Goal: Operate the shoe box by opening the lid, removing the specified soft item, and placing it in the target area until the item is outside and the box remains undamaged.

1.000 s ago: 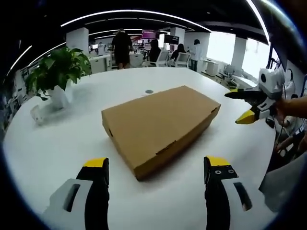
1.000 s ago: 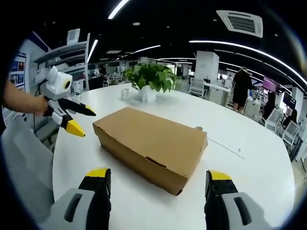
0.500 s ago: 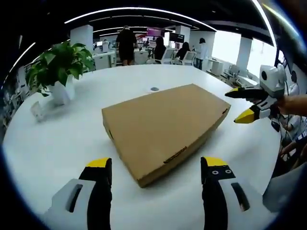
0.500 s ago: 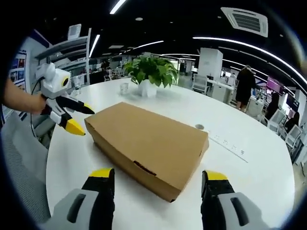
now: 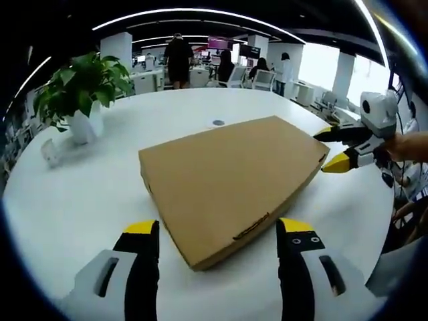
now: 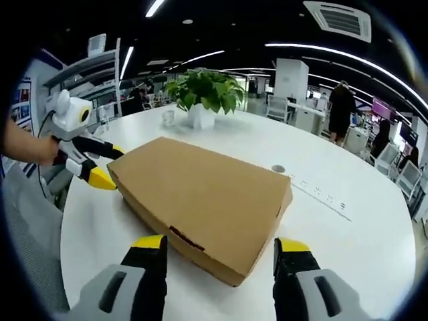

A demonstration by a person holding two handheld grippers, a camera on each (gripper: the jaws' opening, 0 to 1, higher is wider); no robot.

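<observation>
A closed brown cardboard shoe box lies flat on the round white table. My left gripper is open, its yellow-tipped jaws on either side of the box's near corner. My right gripper enters from the right, open, its tips at the box's far-right corner. In the right gripper view the same box reaches between the open jaws of my right gripper. My left gripper, held by a hand, is open at the box's left end. The box's contents are hidden.
A potted green plant and a small glass cup stand at the table's far side. A round grommet sits in the tabletop past the box. A grey chair is at the table's edge. People stand in the office behind.
Both grippers have come closer to the box, which looks larger in both views. Each gripper's tips now reach a corner of the box. The lid stays shut.
</observation>
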